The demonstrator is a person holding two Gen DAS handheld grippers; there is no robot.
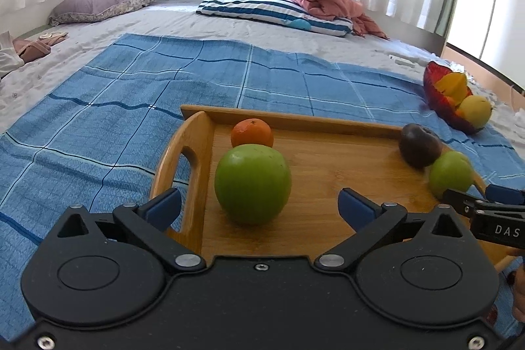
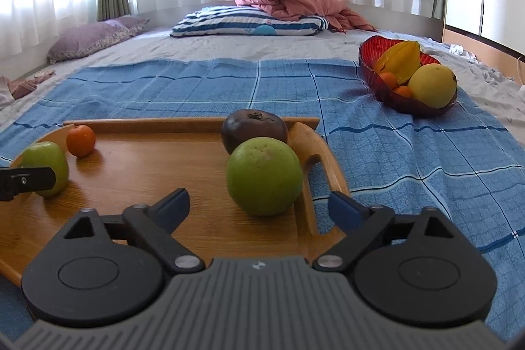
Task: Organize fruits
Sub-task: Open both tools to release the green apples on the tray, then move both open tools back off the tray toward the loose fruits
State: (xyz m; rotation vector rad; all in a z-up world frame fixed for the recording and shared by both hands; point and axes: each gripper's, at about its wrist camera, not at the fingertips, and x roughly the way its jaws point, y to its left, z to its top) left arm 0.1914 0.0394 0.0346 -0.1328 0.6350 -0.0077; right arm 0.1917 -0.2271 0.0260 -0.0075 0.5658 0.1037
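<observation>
A wooden tray (image 1: 328, 173) (image 2: 147, 173) with handles lies on a blue checked cloth. At its left end a green apple (image 1: 252, 184) (image 2: 46, 163) stands in front of a small mandarin (image 1: 252, 133) (image 2: 80, 140). My left gripper (image 1: 259, 202) is open, its blue pads wide on either side of this apple and clear of it. At the right end a second green apple (image 2: 264, 176) (image 1: 451, 174) stands in front of a dark brown fruit (image 2: 254, 128) (image 1: 420, 145). My right gripper (image 2: 259, 204) is open around that apple without touching it.
A red glass bowl (image 2: 370, 61) (image 1: 430, 84) with a starfruit, a yellow fruit and small oranges stands on the cloth to the right. Behind lie a striped pillow (image 2: 249, 22), a pink blanket (image 2: 295, 2) and a purple pillow (image 1: 98, 2). Curtains close the back.
</observation>
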